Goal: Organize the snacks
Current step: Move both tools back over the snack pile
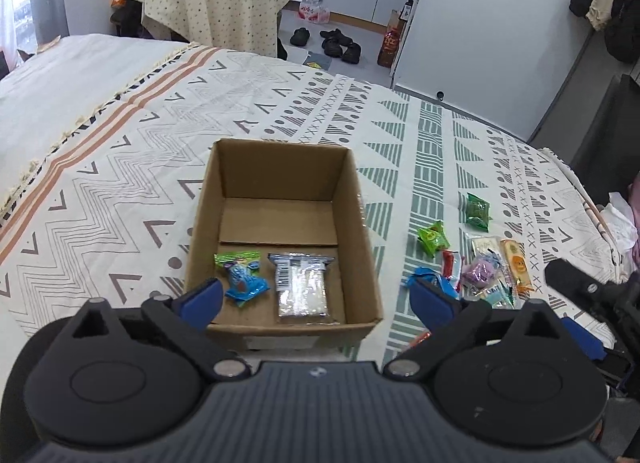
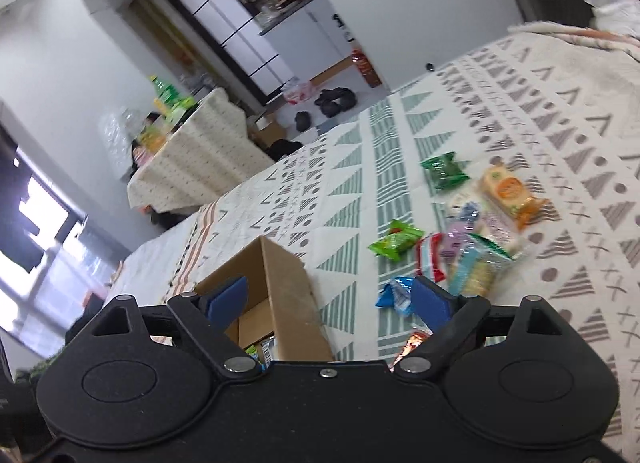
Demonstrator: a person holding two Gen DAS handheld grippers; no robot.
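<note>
Patterned bedspread (image 1: 280, 103) holds colourful wrapped snacks (image 1: 480, 259) beside both empty, wide-open hand-held grippers (image 1: 316, 299) (image 2: 328, 299).

**Box open from above, snacks crowd its right**

The cardboard box (image 1: 280, 199) stands open-topped; its far half is bare floor, two packets fill the near half. Right of it, a strip of bedspread (image 1: 120, 167) lies clear before the snack pile (image 1: 484, 263).

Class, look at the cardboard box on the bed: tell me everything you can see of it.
The cardboard box is plain brown corrugated card, open-topped, upright on the patterned bedspread. Its floor shows a flap seam. Inside, near the front wall, lie a blue-and-green wrapped snack and a clear packet of white pieces, side by side. Loose snacks lie apart to its right. Neither claw touches it.
</note>
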